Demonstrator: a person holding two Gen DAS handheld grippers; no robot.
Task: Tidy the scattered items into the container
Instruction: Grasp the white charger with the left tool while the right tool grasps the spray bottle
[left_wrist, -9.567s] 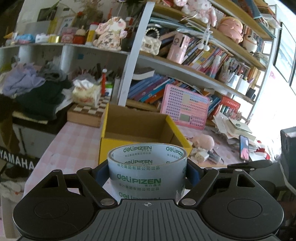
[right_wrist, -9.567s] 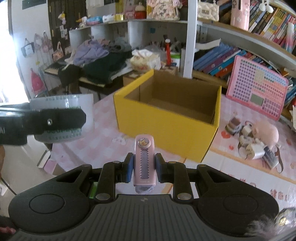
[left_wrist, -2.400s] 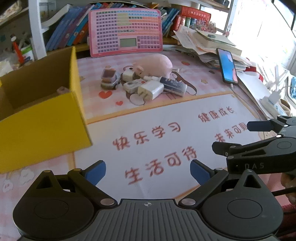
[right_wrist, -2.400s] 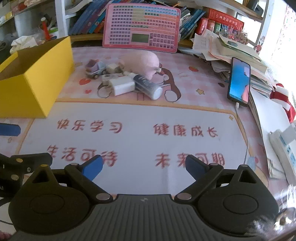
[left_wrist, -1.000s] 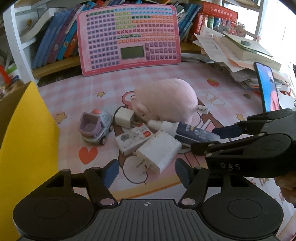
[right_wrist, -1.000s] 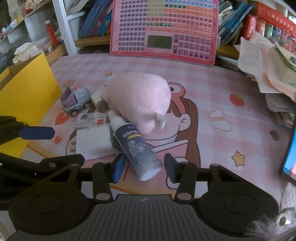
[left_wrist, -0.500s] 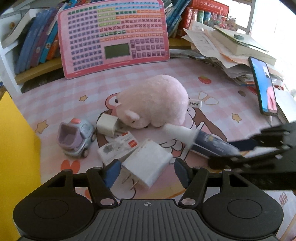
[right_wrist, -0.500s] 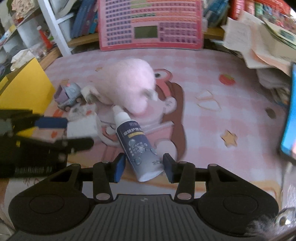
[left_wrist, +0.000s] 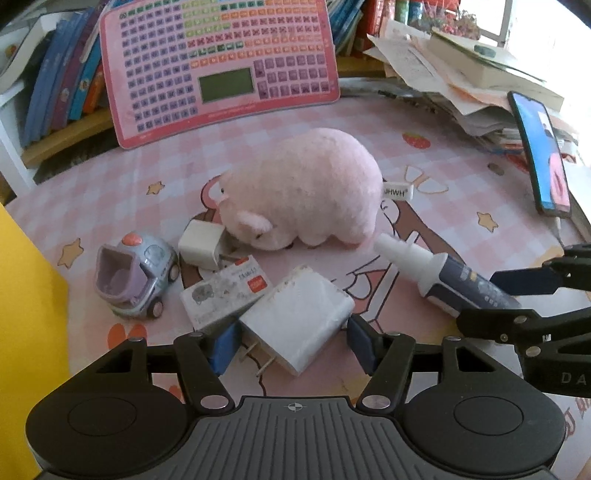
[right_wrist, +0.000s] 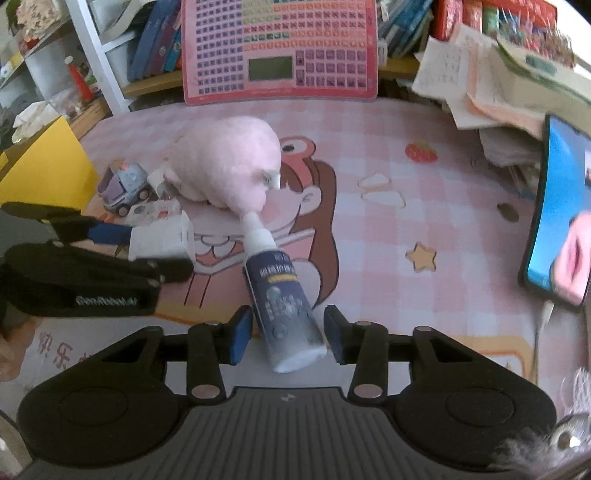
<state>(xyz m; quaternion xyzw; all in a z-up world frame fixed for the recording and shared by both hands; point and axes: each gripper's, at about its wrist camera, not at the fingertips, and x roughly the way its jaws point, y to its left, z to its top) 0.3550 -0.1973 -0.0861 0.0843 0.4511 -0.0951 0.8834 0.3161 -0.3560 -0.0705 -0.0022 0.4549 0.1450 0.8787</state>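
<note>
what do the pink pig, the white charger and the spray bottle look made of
Pink pig: soft plush fabric, fuzzy matte nap. White charger: hard plastic, smooth, scuffed edges, metal prongs. Spray bottle: likely plastic, dark glossy printed label, white nozzle.

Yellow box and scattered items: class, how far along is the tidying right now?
Done: unclear, since the yellow box's inside is out of view. In hand: the left gripper straddles the white charger, grip uncertain; the right gripper's jaws are opening with the spray bottle between them. Left: both of those, plus the plush pig, toy car, small white plug and labelled packet.
</note>
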